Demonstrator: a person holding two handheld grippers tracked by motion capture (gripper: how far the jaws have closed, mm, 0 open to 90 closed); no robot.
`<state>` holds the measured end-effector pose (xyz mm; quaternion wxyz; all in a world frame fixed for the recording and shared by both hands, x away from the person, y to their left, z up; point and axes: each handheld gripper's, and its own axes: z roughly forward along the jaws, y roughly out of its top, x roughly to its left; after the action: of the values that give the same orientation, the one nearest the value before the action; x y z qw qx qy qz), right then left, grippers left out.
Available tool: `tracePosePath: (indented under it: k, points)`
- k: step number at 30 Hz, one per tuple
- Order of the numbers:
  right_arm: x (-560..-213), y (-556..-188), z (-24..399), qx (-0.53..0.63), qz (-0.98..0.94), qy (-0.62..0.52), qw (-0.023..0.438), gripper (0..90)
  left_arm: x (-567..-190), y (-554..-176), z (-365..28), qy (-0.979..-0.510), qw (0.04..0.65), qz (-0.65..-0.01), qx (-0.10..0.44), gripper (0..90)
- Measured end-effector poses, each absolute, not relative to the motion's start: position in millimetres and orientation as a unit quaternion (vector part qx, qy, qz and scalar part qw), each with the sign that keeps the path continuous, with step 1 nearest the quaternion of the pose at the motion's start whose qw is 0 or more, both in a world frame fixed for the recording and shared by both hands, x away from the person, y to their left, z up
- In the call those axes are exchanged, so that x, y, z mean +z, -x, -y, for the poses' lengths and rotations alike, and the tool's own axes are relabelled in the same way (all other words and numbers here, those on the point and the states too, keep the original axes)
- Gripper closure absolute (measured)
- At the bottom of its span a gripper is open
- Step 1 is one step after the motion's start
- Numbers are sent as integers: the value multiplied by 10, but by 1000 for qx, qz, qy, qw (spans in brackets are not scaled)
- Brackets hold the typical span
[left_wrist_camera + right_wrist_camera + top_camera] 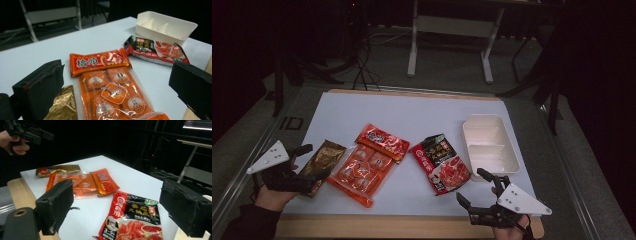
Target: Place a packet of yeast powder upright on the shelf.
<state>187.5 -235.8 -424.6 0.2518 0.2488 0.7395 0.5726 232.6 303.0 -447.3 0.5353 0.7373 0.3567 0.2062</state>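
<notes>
Four food packets lie on the white tabletop (412, 107): a gold packet (323, 159), a clear pack of orange cubes (361, 172), an orange-red sachet (382, 141) overlapping its far end, and a red-and-black soup-base packet (441, 162). My left gripper (314, 161) hangs open just above the gold packet (62, 105), holding nothing. In the left gripper view the cube pack (115, 95) lies between the jaws' lines. My right gripper (471, 185) is open and empty at the front edge, near the soup-base packet (135, 217).
A white tray (489, 145) with divided compartments stands at the right, just beyond the right gripper. The table's wooden front edge (412, 226) runs below both hands. Desk legs (413, 45) and cables stand on the floor behind the table.
</notes>
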Motion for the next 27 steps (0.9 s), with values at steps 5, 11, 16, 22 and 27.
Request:
tracePosePath:
  k: [5,11,16,22,27]
  points:
    - [-4260,-1859,2298,564,-748,-248,246,107,-4510,-2480,-3019,-742,526,-369,192,0]
    - [-4232,-1797,2273,589,-737,-226,243,104,-4563,-2655,-3034,-742,504,-398,195,0]
    - [-4228,-1776,2275,588,-737,-226,246,105,-4633,-2774,-3074,-744,486,-412,201,17]
    - [-4245,-1793,2275,585,-739,-230,242,106,-4725,-2934,-3168,-742,463,-438,207,81]
    - [-4245,-1781,2266,585,-739,-226,244,110,-4847,-3080,-3271,-746,436,-461,205,150]
